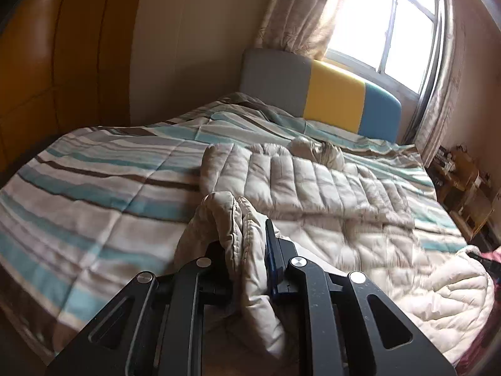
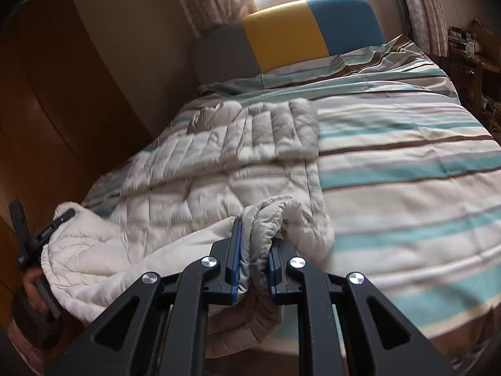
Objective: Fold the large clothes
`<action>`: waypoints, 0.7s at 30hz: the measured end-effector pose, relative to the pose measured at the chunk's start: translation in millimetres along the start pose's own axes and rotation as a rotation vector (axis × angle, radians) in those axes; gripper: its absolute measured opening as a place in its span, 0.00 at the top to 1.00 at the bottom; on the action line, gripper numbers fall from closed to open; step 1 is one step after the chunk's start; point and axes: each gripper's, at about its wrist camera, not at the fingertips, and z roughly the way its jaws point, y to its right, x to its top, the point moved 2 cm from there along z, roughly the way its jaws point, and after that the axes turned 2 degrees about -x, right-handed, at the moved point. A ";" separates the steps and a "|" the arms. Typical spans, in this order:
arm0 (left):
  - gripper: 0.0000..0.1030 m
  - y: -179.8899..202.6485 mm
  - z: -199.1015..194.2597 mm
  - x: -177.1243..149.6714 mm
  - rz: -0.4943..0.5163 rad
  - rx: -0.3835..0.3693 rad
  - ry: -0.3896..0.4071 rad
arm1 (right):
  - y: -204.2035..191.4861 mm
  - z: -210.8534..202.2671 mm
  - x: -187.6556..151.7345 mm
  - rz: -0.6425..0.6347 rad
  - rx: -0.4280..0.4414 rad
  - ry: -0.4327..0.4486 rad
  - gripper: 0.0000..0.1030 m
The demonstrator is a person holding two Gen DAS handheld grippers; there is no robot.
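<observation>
A cream quilted puffer coat (image 1: 328, 194) lies spread along the bed, its far part with a sleeve folded across. My left gripper (image 1: 244, 247) is shut on a bunched fold of the coat's near hem, lifted off the bed. In the right wrist view the same coat (image 2: 219, 163) stretches away from me, and my right gripper (image 2: 255, 250) is shut on the other near corner, the fabric pinched between its blue pads (image 2: 236, 247). The left gripper (image 2: 34, 235) and the hand holding it show at the far left edge, under the raised hem.
The bed carries a striped teal, brown and cream quilt (image 1: 94, 181). A grey, yellow and blue headboard (image 2: 288, 37) stands under a bright window (image 1: 391, 25) with curtains. A wooden wardrobe (image 2: 62, 94) flanks the left side; cluttered wooden shelves (image 1: 466, 188) stand at the right.
</observation>
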 end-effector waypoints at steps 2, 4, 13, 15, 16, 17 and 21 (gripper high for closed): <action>0.84 -2.3 11.0 11.1 -0.020 -0.009 -0.006 | 1.0 9.3 13.4 0.008 0.000 0.002 0.88; 0.84 -4.5 27.2 23.2 -0.033 -0.011 -0.022 | 3.7 21.8 26.9 0.025 -0.001 -0.001 0.88; 0.81 -0.4 111.7 48.1 -0.035 0.019 -0.113 | 24.6 95.1 66.2 0.155 -0.014 -0.038 0.87; 0.77 -5.2 126.7 50.0 -0.060 0.026 -0.140 | 32.5 110.4 70.6 0.198 -0.005 -0.048 0.85; 0.75 -7.8 133.3 50.9 -0.072 0.026 -0.151 | 35.4 116.3 71.9 0.216 0.003 -0.050 0.83; 0.70 -10.2 139.1 51.9 -0.083 0.025 -0.159 | 40.4 124.7 74.1 0.241 0.014 -0.053 0.80; 0.39 -29.6 152.2 62.0 -0.175 0.015 -0.149 | 62.3 138.3 80.0 0.342 0.062 -0.006 0.64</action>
